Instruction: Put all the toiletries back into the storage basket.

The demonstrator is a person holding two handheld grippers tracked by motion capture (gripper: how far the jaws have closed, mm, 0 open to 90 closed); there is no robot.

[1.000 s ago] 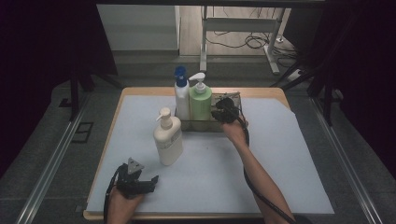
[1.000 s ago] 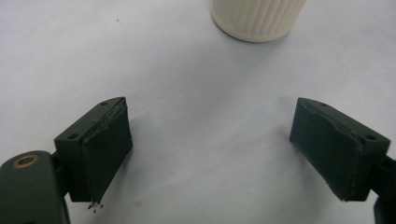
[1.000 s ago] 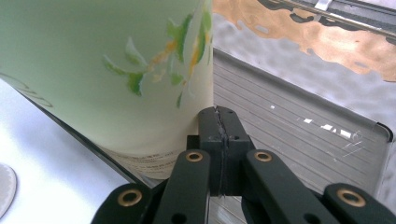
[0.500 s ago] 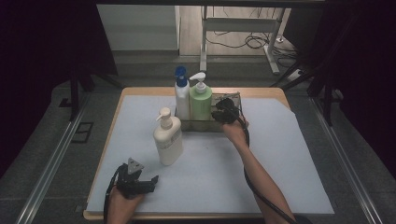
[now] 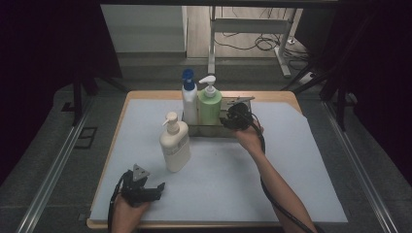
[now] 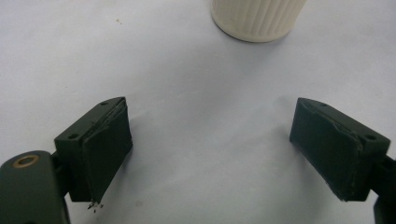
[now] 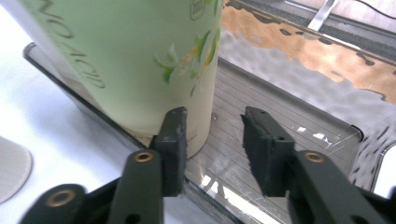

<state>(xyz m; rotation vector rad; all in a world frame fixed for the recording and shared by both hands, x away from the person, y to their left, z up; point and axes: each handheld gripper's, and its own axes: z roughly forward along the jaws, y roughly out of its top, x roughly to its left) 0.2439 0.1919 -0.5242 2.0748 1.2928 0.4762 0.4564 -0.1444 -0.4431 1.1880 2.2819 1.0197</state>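
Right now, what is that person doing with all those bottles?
A person is working with pump bottles and a metal tray. The right gripper sits at the tray beside the green pump bottle, jaws apart with nothing between them. A blue-capped bottle stands in the tray too. The cream pump bottle stands apart on the white mat. The left gripper rests open near the table's front edge.

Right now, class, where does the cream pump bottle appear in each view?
High view: the cream pump bottle stands left of centre, in front of the tray.
Left gripper view: its ribbed base, top centre.
Right gripper view: probably the pale curve at the lower left edge.
Shared landmark: the white table cover.
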